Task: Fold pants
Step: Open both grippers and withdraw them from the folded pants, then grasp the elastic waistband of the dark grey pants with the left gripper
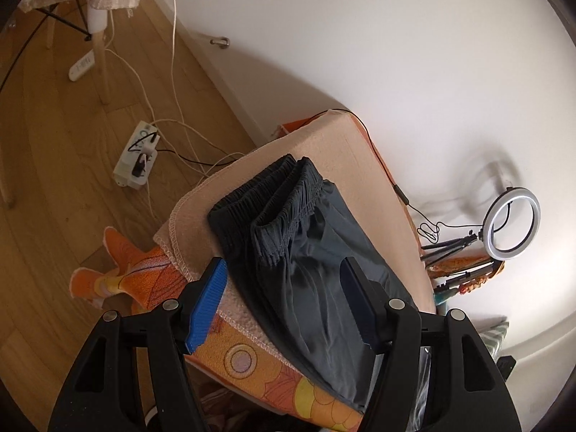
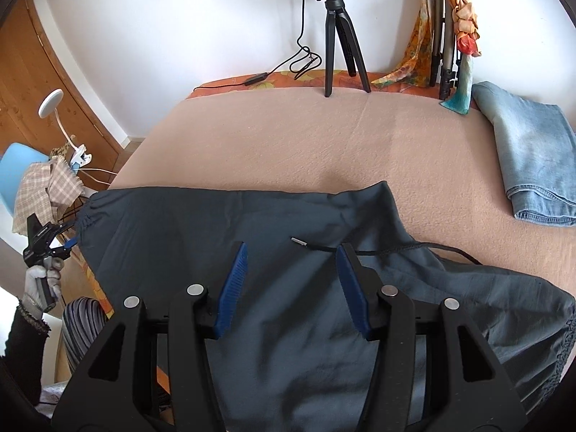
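My dark pants (image 2: 252, 237) lie flat on the bench (image 2: 288, 136). My left gripper (image 1: 284, 309) and right gripper (image 2: 291, 280) hang wide open, holding nothing. Next I should grab an edge to fold.

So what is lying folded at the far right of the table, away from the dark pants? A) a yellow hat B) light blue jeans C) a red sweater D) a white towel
B: the right wrist view shows folded light blue jeans on the pink table cover, apart from the dark pants.
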A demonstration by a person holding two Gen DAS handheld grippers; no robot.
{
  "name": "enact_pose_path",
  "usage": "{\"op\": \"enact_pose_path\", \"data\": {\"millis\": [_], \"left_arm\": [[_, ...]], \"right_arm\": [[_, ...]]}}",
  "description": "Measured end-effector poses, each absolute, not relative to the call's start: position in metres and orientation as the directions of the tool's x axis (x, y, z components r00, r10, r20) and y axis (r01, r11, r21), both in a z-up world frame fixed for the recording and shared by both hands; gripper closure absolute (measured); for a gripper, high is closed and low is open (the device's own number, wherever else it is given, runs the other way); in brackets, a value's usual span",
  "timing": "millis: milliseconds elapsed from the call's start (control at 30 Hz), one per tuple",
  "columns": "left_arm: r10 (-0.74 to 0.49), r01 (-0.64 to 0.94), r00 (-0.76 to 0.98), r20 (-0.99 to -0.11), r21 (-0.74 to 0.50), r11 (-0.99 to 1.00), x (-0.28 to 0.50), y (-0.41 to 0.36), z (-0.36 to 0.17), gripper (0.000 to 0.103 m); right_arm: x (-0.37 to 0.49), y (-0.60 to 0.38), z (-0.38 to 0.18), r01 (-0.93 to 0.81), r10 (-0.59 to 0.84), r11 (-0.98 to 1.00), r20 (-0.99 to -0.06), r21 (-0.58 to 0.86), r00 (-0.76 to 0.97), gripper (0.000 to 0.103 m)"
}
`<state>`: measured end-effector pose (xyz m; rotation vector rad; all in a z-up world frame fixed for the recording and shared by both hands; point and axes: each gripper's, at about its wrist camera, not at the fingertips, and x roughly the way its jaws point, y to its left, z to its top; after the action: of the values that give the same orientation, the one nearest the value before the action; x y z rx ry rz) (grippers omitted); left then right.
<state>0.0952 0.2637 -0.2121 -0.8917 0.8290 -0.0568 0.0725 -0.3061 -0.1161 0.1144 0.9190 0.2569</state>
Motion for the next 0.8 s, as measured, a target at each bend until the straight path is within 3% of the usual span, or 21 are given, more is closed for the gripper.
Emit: {"op": "enact_pose_path", "data": {"millis": [167,567,700,800], "left_arm": [[-0.318,-0.287,0.71,-0.629,-0.67,0.684,0.104,0.262,-0.213,0.038],[-0.277,-0.264,0.783,-0.557,-0.701,0.663,0.104,0.271,-0.219,0.042],[-0.286,-0.267,0.782,-0.554,-0.712,0.65,0.108,0.27,-0.225,0.072],[-0.266,-0.261,0.791,-0.551,-0.697,0.668,0.109,0.268,-0.225,0.079]], "right_arm": [[0.062,-0.301,-0.115,-0.176,0.291,0.957,-0.77,0.231,0.568,0.049],[0.059,-0.287,-0.105,-0.187,0.295,0.956,-0.763,0.228,0.575,0.049],[0.059,-0.283,-0.102,-0.193,0.307,0.952,-0.757,0.239,0.577,0.049],[0.058,-0.28,-0.101,-0.198,0.305,0.952,-0.758,0.233,0.577,0.049]]}}
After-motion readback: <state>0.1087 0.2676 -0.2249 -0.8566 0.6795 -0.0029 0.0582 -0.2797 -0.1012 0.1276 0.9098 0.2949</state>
